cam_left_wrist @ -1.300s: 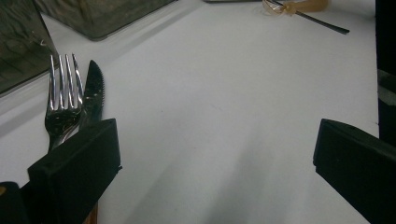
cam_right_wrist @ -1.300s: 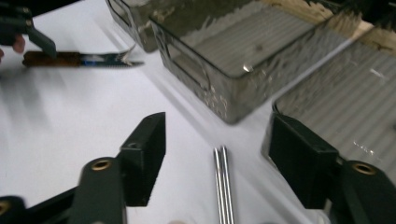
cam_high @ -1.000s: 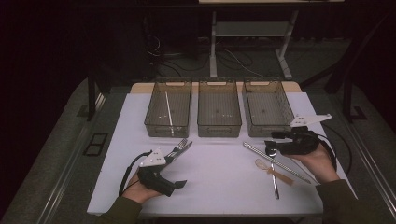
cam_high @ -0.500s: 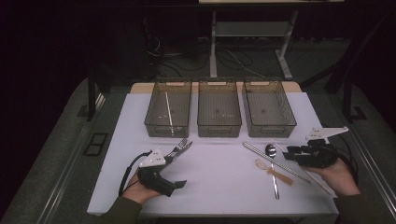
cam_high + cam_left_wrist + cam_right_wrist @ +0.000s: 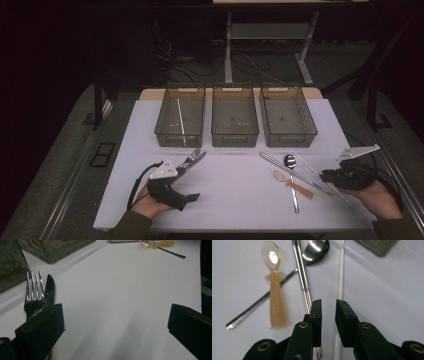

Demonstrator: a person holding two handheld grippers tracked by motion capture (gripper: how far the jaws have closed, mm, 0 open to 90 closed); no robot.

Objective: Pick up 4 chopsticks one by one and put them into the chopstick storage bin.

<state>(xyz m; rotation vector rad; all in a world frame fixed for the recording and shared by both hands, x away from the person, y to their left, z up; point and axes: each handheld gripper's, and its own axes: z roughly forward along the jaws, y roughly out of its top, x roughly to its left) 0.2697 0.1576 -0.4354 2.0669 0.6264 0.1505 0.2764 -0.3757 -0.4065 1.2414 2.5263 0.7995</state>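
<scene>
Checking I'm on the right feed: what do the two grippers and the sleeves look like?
Both grippers are black. The left gripper and the right gripper each carry a pale grey three-cornered plate on top and trail a black cable. In the right gripper view, the jaws are blocky, with brass-coloured rivets on the links. The sleeves are dark olive green.

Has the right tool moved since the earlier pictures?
Yes. The right tool moved right and toward the near edge of the table, away from the right-hand bin; its jaws have just been closing.

My white bench (image 5: 240, 200) carries three bins (image 5: 235, 122), a fork (image 5: 192, 159), a knife (image 5: 50, 288), two spoons (image 5: 292, 182), and chopsticks (image 5: 295, 172).
</scene>
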